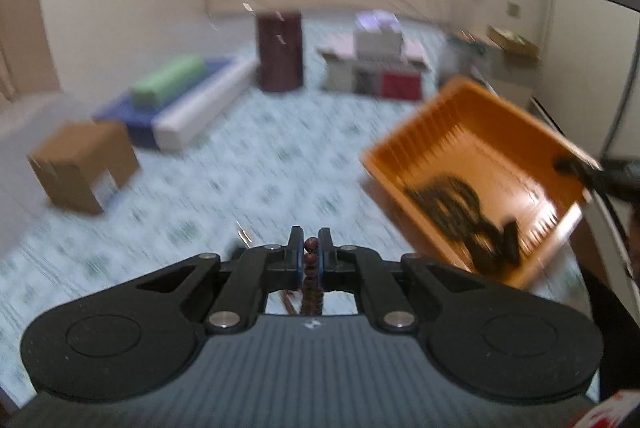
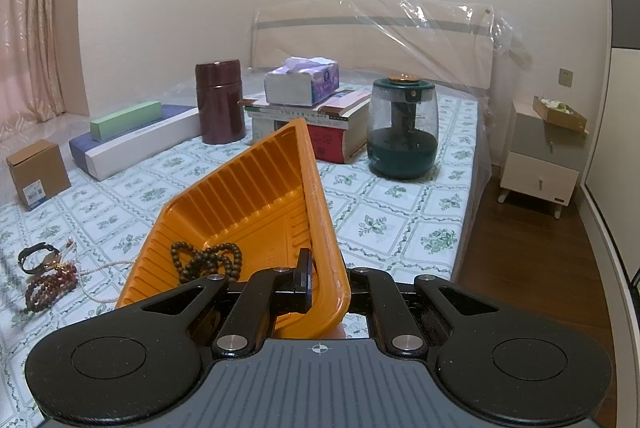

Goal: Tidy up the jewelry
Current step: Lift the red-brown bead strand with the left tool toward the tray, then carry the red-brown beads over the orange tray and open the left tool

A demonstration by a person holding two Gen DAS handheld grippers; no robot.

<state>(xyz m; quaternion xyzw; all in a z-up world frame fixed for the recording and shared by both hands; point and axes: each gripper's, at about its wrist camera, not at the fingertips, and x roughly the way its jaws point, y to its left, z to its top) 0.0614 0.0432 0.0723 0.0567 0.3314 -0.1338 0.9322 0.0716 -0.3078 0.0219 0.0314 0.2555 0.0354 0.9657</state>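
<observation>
My left gripper [image 1: 311, 248] is shut on a string of reddish-brown beads [image 1: 311, 260] that hangs down between its fingers; this view is blurred. To its right an orange plastic tray [image 1: 476, 163] is tilted, with dark bead bracelets [image 1: 456, 211] lying in it. My right gripper [image 2: 324, 268] is shut on the near rim of that orange tray [image 2: 256, 195] and holds it tipped above the bed. A dark bead bracelet [image 2: 208, 260] rests in the tray's bottom. On the bedsheet at left lie a reddish bead bracelet [image 2: 50, 286], a black band [image 2: 36, 256] and a pearl strand [image 2: 104, 268].
On the bed stand a brown cardboard box [image 2: 38, 173], a long white and blue box [image 2: 136, 137] with a green box on it, a dark red canister [image 2: 219, 101], books with a tissue box [image 2: 302, 81], and a humidifier [image 2: 402, 127]. A nightstand [image 2: 540, 155] stands on the right.
</observation>
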